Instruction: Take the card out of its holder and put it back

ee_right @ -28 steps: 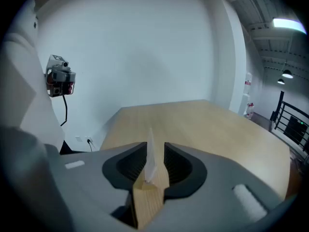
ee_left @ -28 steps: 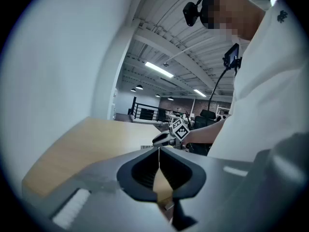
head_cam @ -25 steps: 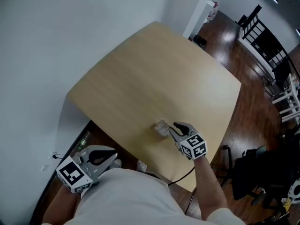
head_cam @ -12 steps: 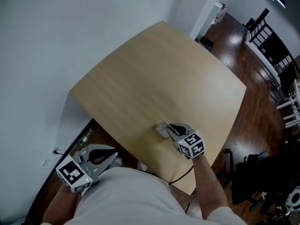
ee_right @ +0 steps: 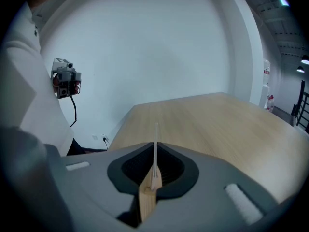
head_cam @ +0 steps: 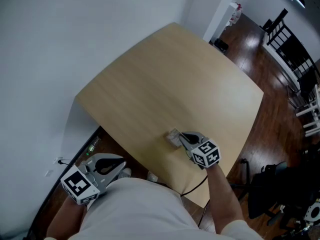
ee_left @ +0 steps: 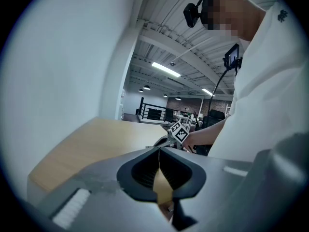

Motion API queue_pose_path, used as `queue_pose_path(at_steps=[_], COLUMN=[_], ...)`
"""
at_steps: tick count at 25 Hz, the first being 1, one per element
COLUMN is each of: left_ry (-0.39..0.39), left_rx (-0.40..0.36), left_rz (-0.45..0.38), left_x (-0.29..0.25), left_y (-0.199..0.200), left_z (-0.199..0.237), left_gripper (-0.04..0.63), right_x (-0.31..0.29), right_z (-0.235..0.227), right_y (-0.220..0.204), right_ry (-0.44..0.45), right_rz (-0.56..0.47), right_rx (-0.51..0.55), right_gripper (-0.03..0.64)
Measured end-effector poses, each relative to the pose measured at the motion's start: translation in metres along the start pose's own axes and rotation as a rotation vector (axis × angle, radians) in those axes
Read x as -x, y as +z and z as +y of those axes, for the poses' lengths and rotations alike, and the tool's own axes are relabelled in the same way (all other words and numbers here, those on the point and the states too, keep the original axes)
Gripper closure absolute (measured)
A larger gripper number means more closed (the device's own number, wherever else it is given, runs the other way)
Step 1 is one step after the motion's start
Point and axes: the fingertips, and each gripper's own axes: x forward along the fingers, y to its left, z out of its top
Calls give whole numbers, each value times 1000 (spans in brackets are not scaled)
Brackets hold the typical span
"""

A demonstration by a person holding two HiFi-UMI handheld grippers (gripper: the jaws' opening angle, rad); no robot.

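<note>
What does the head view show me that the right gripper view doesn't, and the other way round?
Only the head view shows the left tool, held off the table beside the person, and the right tool from outside, with its marker cube. Only the right gripper view shows the thin card pinched edge-on between that tool's jaws. Both show the wooden table and the white wall.

You wear a white shirt [head_cam: 135,211], and your grey left gripper [head_cam: 121,165] and right gripper [head_cam: 181,136] each carry a white cube [head_cam: 206,154] with black square markers, plus black-lined jaws.
</note>
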Motion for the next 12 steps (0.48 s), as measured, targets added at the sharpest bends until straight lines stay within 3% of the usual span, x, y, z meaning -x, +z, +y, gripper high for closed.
queue_pose_path(at_steps=[12], left_ry=[-1], left_rx=[1], left_rz=[-13], left_x=[4], left_y=[1], left_z=[1], left_gripper=[586], right_x=[3], right_z=[2], right_y=[5], right_ry=[26], right_rz=[9], right_rx=[1], right_gripper=[595])
